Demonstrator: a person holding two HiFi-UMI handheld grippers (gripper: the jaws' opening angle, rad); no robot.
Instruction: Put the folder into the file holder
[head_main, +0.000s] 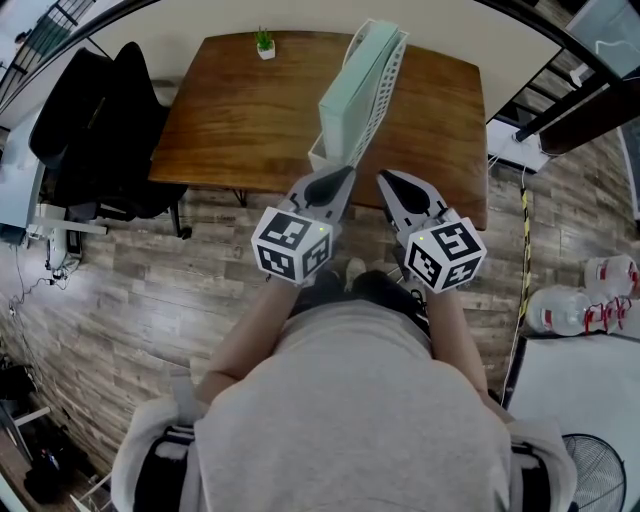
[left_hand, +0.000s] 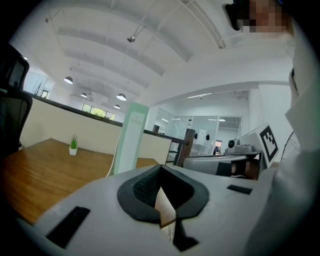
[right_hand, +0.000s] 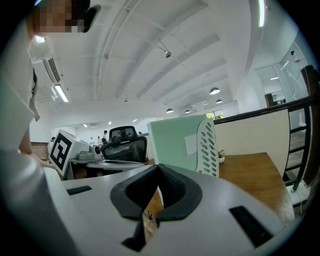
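Observation:
A pale green folder (head_main: 345, 95) stands upright inside the white slotted file holder (head_main: 385, 75) near the front middle of the brown wooden table (head_main: 230, 110). My left gripper (head_main: 343, 178) hovers just short of the holder's near end, its jaws shut with nothing between them. My right gripper (head_main: 387, 182) is beside it on the right, also shut and empty. In the left gripper view the folder (left_hand: 131, 142) rises past the shut jaw tips (left_hand: 160, 169). The right gripper view shows the folder (right_hand: 177, 142) and the holder's slotted side (right_hand: 208, 147) beyond its shut jaws (right_hand: 159, 169).
A small potted plant (head_main: 265, 43) sits at the table's far edge. A black office chair (head_main: 100, 130) stands left of the table. Water bottles (head_main: 570, 305) and a fan (head_main: 595, 470) are on the right. The table's front edge (head_main: 250, 188) runs under the grippers.

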